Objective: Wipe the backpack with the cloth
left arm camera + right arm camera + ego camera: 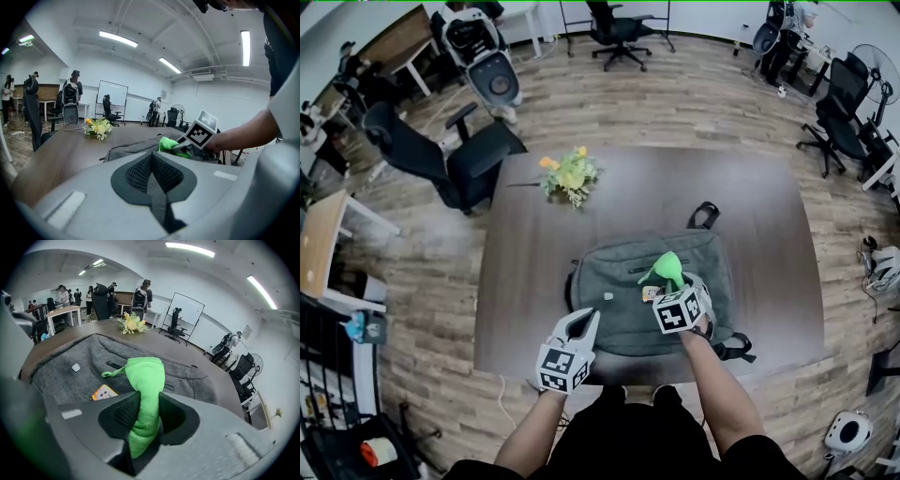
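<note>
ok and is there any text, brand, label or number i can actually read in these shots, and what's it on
No word or number is legible in any view.
Orange tag on the backpack: printed, but too small and blurred to read.
Grey patch on the backpack: looks blank.
Right cube and left cube: black-and-white square markers only, no letters.
Whiteboard: nothing readable.

Cloth (146,380): bright green microfibre-type weave, fuzzy nap, matt. Backpack (614,281): grey heathered woven fabric, matt, slightly rough. Table (750,234): dark brown top, smooth, low sheen. Floor (675,112), upper frame: wood-look planks, satin finish. Left gripper (152,173) and right gripper (143,416): smooth matt grey plastic shells; pads (137,172) black, mesh-textured.
</note>
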`<state>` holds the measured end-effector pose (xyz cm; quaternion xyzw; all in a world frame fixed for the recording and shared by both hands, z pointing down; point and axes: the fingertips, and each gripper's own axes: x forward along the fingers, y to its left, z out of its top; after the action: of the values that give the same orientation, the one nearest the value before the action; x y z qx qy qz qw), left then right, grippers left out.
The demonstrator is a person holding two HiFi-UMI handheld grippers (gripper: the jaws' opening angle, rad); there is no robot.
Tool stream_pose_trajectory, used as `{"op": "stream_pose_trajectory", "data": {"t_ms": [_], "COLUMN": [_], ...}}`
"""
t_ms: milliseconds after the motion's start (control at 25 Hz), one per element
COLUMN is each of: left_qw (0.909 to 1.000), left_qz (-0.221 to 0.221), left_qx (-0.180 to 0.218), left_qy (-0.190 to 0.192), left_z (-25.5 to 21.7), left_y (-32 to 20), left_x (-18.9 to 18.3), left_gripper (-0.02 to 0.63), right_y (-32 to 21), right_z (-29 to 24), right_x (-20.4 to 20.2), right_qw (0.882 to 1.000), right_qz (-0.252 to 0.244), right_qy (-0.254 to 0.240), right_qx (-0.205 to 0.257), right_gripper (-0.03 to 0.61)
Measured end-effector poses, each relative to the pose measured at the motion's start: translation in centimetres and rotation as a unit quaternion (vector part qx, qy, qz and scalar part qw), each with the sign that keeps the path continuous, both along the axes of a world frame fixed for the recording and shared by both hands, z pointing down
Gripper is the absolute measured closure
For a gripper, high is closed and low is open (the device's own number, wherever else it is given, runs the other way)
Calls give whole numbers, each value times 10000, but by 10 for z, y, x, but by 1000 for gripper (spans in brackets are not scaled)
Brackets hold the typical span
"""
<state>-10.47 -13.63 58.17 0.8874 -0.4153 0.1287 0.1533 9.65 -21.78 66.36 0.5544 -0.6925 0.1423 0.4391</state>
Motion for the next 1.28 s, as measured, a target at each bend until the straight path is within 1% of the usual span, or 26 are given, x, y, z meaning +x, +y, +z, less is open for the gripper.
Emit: {"op": "stream_pose_trajectory", "data": {"t_ms": [280, 440, 640, 760, 880, 1000, 1120, 1280], "left_qw": [9998, 9994, 9992, 9992, 9993, 9996, 9998, 10000], "left_qz": [197, 329, 376, 382, 350, 252, 168, 22], "left_qx": [74, 89, 109, 126, 117, 69, 61, 77], "left_qy": [74, 71, 22, 37, 59, 88, 74, 17], "left_z": [-5, -6, -7, -8, -7, -5, -4, -3], "left_y": [-6, -5, -6, -6, -5, -3, -2, -2], "left_x": [17, 27, 29, 30, 28, 22, 15, 0], "left_gripper": [596, 596, 596, 597, 596, 595, 596, 595], "right_y": [-2, 4, 4, 5, 4, 2, 1, 0], "right_z": [-21, -29, -41, -46, -52, -64, -75, -86], "right_x": [46, 73, 95, 106, 106, 96, 77, 42], "right_qw": [9985, 9973, 9947, 9931, 9929, 9930, 9932, 9934], "right_qz": [521, 671, 929, 1093, 1095, 1004, 858, 608], "right_qy": [48, 164, 206, 110, 17, -85, -237, -473], "right_qx": [180, 246, 381, 418, 471, 618, 749, 854], "right_gripper": [465, 465, 465, 465, 463, 463, 463, 463]}}
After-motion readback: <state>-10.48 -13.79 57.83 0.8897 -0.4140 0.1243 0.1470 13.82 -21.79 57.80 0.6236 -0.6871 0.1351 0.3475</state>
